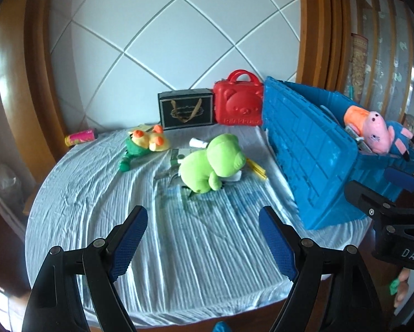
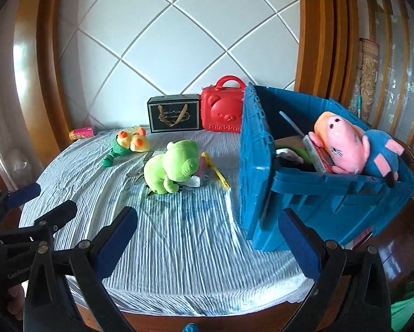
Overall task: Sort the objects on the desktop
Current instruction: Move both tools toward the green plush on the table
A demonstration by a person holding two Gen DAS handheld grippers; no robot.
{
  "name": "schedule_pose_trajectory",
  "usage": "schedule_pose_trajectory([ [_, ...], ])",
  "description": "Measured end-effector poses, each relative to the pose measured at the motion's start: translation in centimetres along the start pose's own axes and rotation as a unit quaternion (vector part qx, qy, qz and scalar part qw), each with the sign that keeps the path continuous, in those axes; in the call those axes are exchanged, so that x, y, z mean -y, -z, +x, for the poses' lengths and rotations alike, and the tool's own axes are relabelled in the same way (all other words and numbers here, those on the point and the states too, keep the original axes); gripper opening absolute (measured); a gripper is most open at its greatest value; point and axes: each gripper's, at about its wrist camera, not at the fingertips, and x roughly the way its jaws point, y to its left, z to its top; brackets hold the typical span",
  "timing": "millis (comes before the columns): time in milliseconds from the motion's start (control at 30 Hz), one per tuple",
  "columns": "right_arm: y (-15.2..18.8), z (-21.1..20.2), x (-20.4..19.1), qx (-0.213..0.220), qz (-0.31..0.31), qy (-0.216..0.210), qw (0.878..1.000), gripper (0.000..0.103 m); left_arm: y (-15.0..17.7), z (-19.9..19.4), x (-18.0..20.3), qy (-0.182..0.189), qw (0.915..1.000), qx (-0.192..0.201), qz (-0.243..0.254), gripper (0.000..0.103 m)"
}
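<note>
Both grippers, left and right, hover spread and empty. Grab the green frog by its body (soft, squashy), then clear the blue bin wall.

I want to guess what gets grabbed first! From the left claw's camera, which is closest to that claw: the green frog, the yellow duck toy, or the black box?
1. Green frog, middle of the table.
2. Yellow duck toy, farther back, left.
3. Black box, against the wall.

A white tiled wall with diagonal seams rises behind. Curved wooden frames flank it. A patterned hanging shows at right.
</note>
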Motion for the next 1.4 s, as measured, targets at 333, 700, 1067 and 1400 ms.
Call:
schedule_pose_trajectory([
  [333, -3.3, 7.7, -2.3, -0.021, -0.027, -0.081, 0.996, 0.103, -1.6, 5.6, -4.2, -0.088, 0.9947, -0.041, -0.033, 0.083],
  [700, -4.1, 17.1, -5.5, -0.093, -0.044, -0.116, 0.988, 0.103, -1.7, 11.9, -10.0, -0.140, 0.9818, -0.103, -0.075, 0.083],
  [1067, -5.9, 22.9, -5.9, -0.130, 0.010, -0.037, 0.991, 0.103, -4.8, 20.3, -11.7, -0.071, 0.9895, -0.125, -0.019, 0.083],
  [1400, -8.3, 32.1, -6.5, -0.164, 0.013, -0.035, 0.986, 0.103, -4.9, 29.8, -9.6, -0.050, 0.9836, -0.172, -0.021, 0.083],
])
